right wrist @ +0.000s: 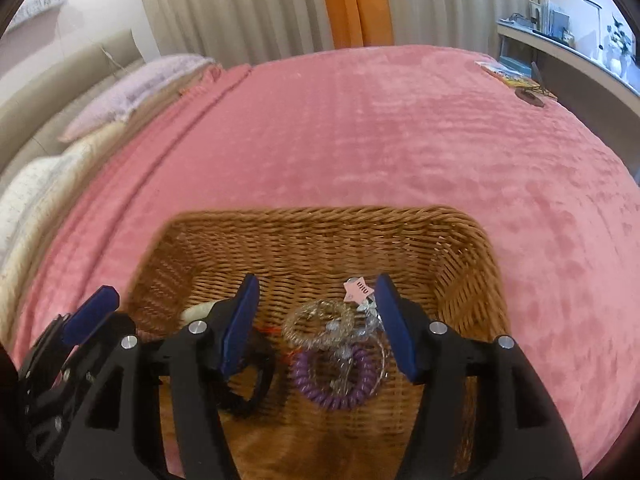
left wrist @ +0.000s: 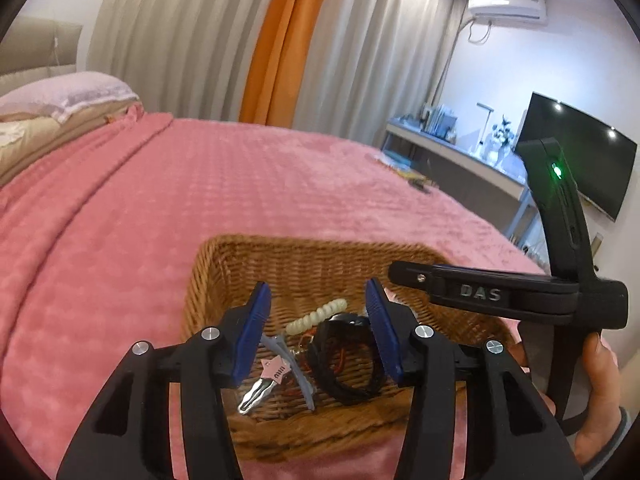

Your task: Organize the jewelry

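A wicker basket [left wrist: 304, 264] sits on the pink bedspread and shows in the right wrist view [right wrist: 320, 236] too. My left gripper [left wrist: 318, 322] is open above it, over a cream bead bracelet [left wrist: 316, 315], a pink star hair clip [left wrist: 276, 372] and a black cord bracelet [left wrist: 348, 364]. My right gripper [right wrist: 316, 312] is open above a gold chain [right wrist: 318, 322], a purple spiral hair tie [right wrist: 332, 376] and the star clip [right wrist: 359, 290]. Neither gripper holds anything. The right gripper's body [left wrist: 500, 294] crosses the basket's right rim in the left wrist view.
The pink bedspread [right wrist: 380, 140] spreads around the basket. Pillows [left wrist: 64, 92] lie at the far left. Small items [right wrist: 516, 80] lie at the bed's far right corner. A desk [left wrist: 452, 148] and a dark TV [left wrist: 580, 156] stand beyond the bed.
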